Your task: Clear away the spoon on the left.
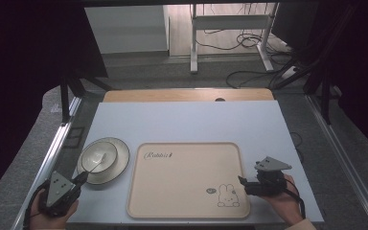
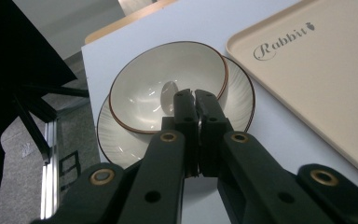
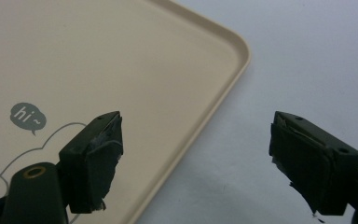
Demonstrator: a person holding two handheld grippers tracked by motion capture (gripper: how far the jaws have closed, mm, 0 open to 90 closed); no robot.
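The closed left gripper (image 2: 195, 95) is hiding the spoon's handle (image 2: 168, 88) in the bowl (image 2: 140, 93). The picture's edge is cropping the tray (image 3: 121, 56), cutting off its rabbit drawing (image 3: 9, 172).

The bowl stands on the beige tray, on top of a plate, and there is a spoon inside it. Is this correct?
Not quite. The bowl with the spoon does sit on a plate, but both stand on the table, left of the tray and apart from it, as the high view shows.
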